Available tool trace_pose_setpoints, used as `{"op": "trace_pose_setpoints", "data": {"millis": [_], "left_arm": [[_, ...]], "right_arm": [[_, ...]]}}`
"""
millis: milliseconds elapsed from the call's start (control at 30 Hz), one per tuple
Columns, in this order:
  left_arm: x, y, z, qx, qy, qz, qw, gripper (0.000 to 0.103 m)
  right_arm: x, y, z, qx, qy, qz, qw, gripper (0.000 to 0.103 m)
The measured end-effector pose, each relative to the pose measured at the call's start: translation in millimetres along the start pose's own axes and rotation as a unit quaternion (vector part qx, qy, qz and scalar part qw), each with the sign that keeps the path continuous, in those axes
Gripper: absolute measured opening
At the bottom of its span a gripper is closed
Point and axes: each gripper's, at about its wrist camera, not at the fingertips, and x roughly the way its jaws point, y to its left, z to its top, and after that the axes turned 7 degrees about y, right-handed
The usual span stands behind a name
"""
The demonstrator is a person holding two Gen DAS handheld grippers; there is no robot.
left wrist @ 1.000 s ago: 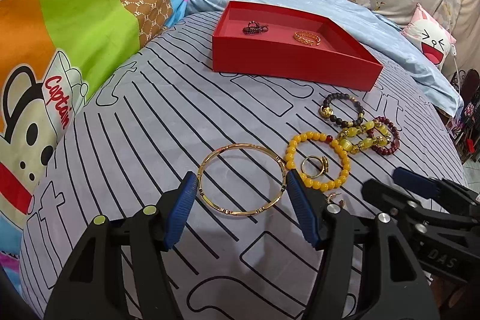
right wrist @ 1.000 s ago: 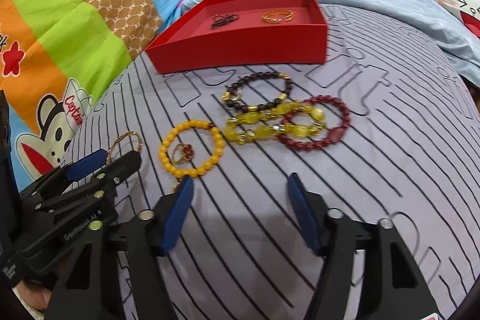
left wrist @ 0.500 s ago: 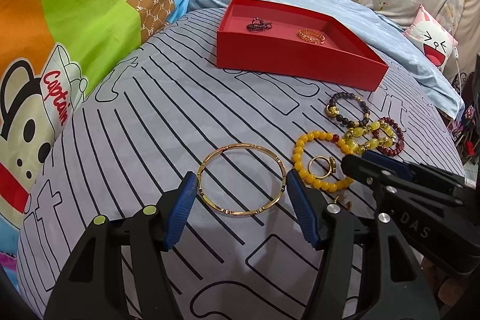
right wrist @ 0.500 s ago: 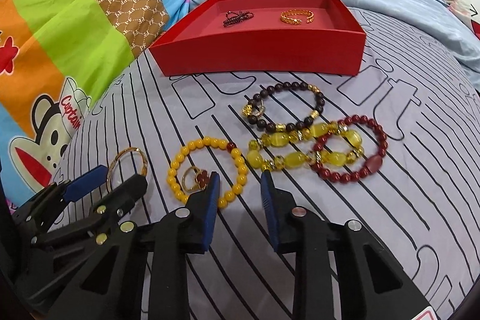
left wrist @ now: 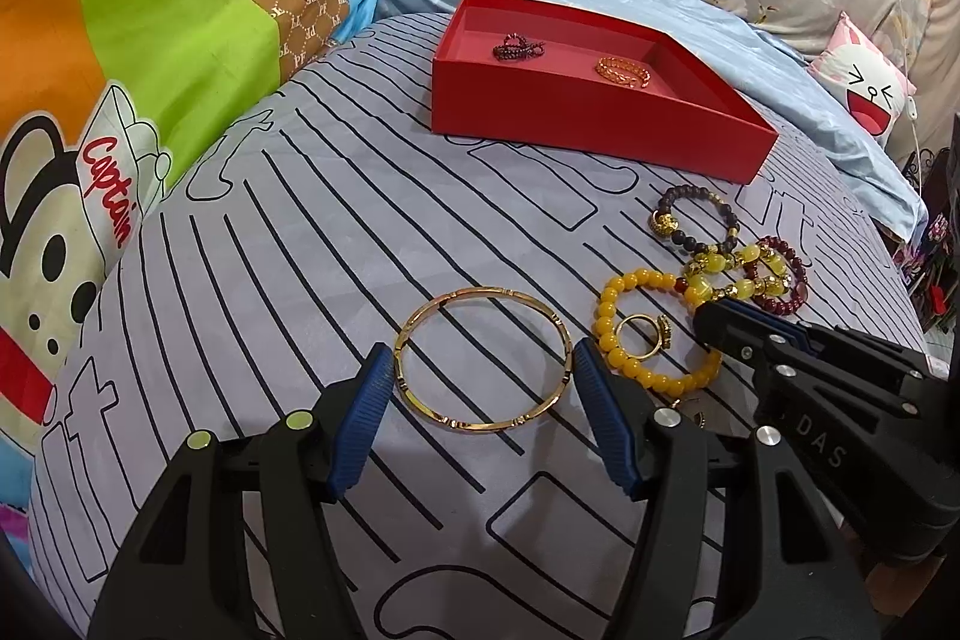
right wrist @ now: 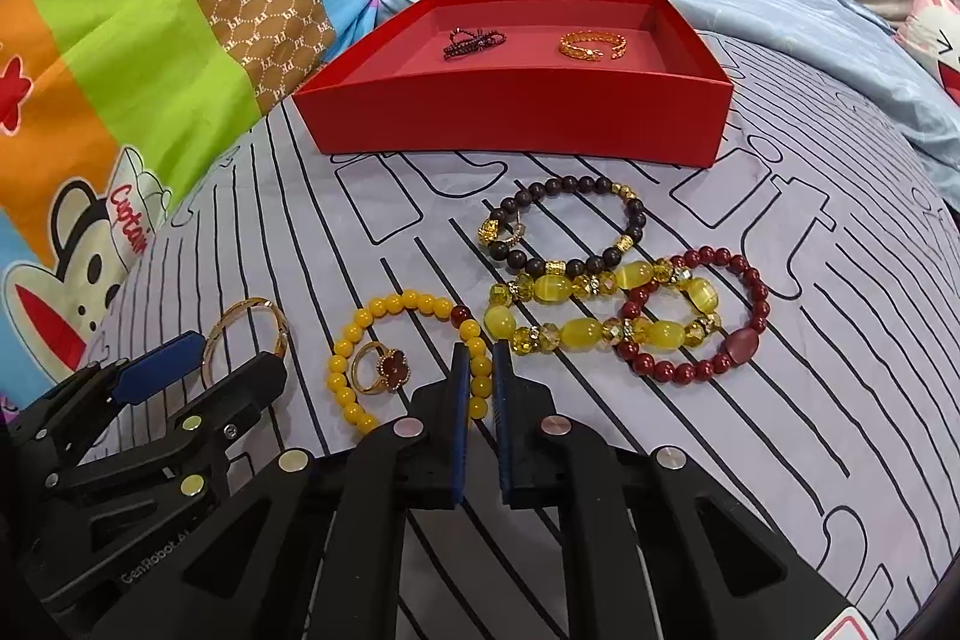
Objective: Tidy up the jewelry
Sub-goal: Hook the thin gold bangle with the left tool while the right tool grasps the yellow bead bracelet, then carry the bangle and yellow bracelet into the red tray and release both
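Clamping the yellow bead bracelet rim at 3 o'clock, the right gripper was shut on it. Left gripper stood apart, straddling the gold bangle untouched; bare bedsheet lay at 10 o'clock.

"Captain" on the cartoon blanket, "DAS" on the right claw, "GenRobot" on the left claw

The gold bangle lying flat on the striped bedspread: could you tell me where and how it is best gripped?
Judging by its pose, take the gold bangle across its thin rim, coming down from above at its near edge. It lies flat, a rigid open hoop, so one pad could go inside and one outside the band. The left gripper already straddles its whole width, open, which looks likelier to slip.
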Motion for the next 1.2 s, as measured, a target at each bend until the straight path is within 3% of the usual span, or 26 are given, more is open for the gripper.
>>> {"op": "trace_pose_setpoints", "data": {"millis": [667, 833, 1200], "left_arm": [[-34, -9, 26, 0.009, -0.023, -0.017, 0.9995, 0.059], [-43, -16, 52, 0.018, -0.035, -0.024, 0.9989, 0.059], [-39, -39, 139, 0.058, -0.075, -0.015, 0.9953, 0.059]], "right_arm": [[-81, -22, 26, 0.005, -0.079, -0.001, 0.997, 0.007], [-93, -29, 46, 0.000, -0.097, -0.004, 0.995, 0.007], [-82, -41, 128, -0.005, -0.116, -0.007, 0.993, 0.007]]}}
